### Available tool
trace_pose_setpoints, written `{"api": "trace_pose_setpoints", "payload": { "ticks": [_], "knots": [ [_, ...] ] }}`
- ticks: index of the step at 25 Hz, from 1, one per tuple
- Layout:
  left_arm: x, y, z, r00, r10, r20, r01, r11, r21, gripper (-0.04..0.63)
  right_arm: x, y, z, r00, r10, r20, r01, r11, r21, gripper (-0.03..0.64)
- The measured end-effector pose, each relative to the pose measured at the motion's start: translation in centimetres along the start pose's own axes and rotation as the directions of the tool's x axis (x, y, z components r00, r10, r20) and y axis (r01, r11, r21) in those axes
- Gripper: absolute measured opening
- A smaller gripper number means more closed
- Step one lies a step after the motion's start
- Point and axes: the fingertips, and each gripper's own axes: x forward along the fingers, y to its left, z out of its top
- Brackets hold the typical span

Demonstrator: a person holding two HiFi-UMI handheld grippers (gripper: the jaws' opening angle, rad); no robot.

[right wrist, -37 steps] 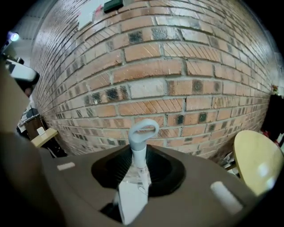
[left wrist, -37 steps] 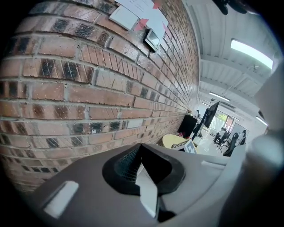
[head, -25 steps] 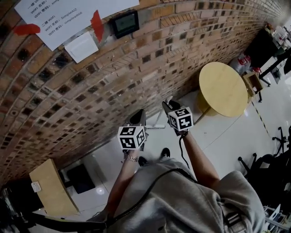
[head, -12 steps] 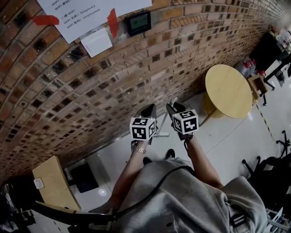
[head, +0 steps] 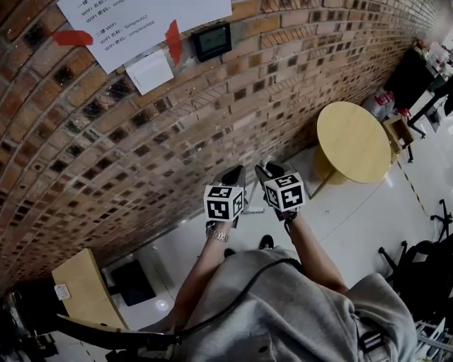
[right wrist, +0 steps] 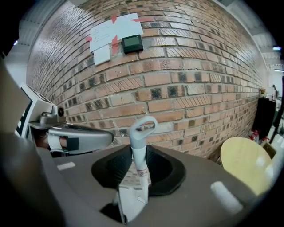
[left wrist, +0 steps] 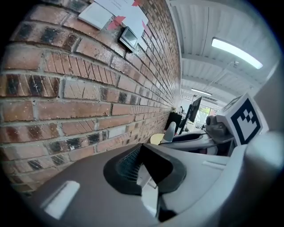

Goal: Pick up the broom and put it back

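Observation:
The broom's pale grey handle (right wrist: pixel 140 162) stands upright between my right gripper's (right wrist: pixel 138 173) pads, its hanging loop (right wrist: pixel 143 126) rising above them in front of the brick wall. That gripper is shut on the handle. From the head view, the right gripper (head: pixel 267 175) and left gripper (head: pixel 232 178) are held side by side close to the wall, with a white part of the broom (head: pixel 253 209) showing between them lower down. My left gripper (left wrist: pixel 146 170) has its jaws somewhat apart, pale floor showing in the gap and nothing gripped.
The brick wall (head: pixel 141 141) fills the front, with taped papers (head: pixel 141 21) and a small black device (head: pixel 212 41) on it. A round yellow table (head: pixel 350 141) stands to the right. A wooden box (head: pixel 81 297) sits at the lower left. Dark furniture crowds the right edge.
Both grippers have come a little nearer the wall, the right one lifting slightly with the broom handle. Over the last half second they have hardly moved.

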Motion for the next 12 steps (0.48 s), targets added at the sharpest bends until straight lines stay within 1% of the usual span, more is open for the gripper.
{"api": "trace_pose_setpoints", "payload": {
  "ticks": [4,8,12],
  "knots": [
    [0.0,-0.1,0.0,1.000,-0.004,-0.003,0.004,1.000,-0.001,-0.018,0.0,-0.3,0.1,1.000,-0.008,0.003,0.008,1.000,-0.002,0.097],
    [-0.6,0.0,0.4,1.000,-0.010,0.028,0.010,1.000,-0.025,-0.018,0.9,-1.5,0.2,0.999,-0.034,0.011,0.034,0.999,0.013,0.097],
    [-1.5,0.6,0.7,0.999,0.016,0.046,-0.014,0.999,-0.032,-0.018,2.9,-3.2,-0.2,0.999,-0.046,-0.002,0.046,0.999,0.029,0.097]
  ]
}}
